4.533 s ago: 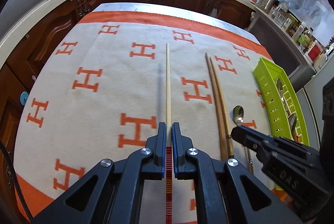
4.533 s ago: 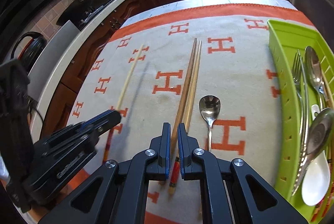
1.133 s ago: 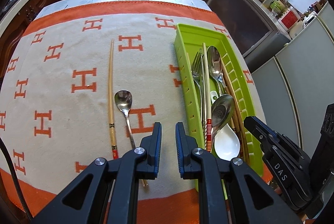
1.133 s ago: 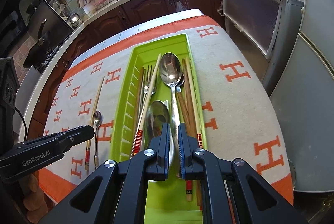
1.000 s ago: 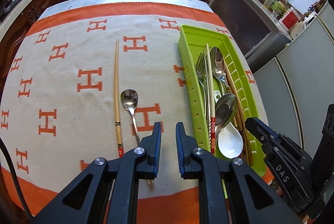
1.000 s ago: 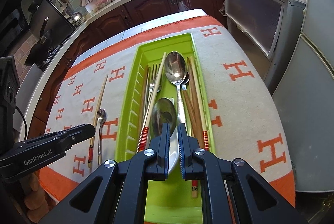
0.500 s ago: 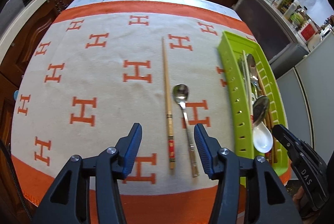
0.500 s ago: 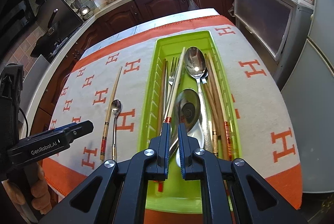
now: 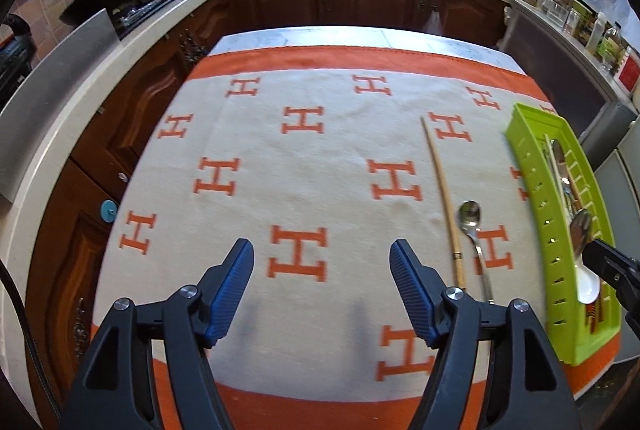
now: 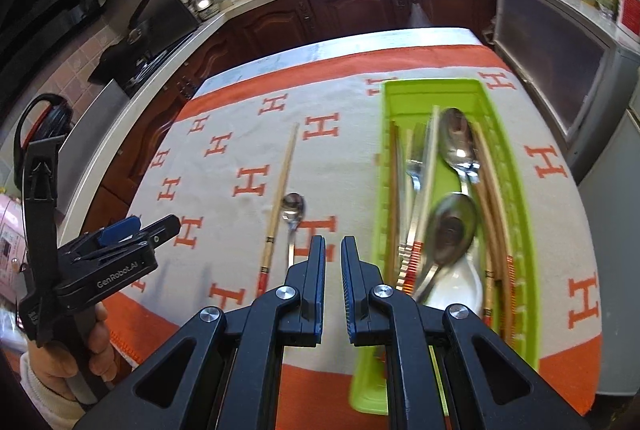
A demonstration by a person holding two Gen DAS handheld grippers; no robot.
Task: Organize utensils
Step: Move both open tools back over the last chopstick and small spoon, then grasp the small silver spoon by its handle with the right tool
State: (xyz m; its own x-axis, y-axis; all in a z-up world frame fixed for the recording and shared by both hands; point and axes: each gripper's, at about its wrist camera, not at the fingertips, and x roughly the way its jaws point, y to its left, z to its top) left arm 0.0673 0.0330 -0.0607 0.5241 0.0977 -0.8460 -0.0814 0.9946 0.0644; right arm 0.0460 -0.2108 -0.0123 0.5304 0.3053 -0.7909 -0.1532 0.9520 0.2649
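Note:
A bamboo chopstick (image 9: 442,197) with a red end and a small metal spoon (image 9: 470,218) lie side by side on the orange-and-cream cloth. To their right stands a green tray (image 9: 524,149) that holds chopsticks, a fork, spoons and a white ceramic spoon. My left gripper (image 9: 322,250) hovers over bare cloth left of the chopstick, its jaws wide and opening, nothing between them. My right gripper (image 10: 333,242) sits above the cloth between the spoon (image 10: 293,207) and the tray (image 10: 430,87). Its jaws are opening by a narrow gap and hold nothing. The chopstick (image 10: 280,197) lies left of it.
The cloth (image 9: 300,157) covers an island table with its edges near on all sides. Dark wooden cabinets and a worktop with a sink ring the far side. A steel appliance (image 10: 560,69) stands close to the right. A hand (image 10: 96,350) holds the left gripper.
My left gripper swung left, away from the tray, and opened wide. My right gripper drew back and left from over the tray's utensils, and its gap widened slightly.

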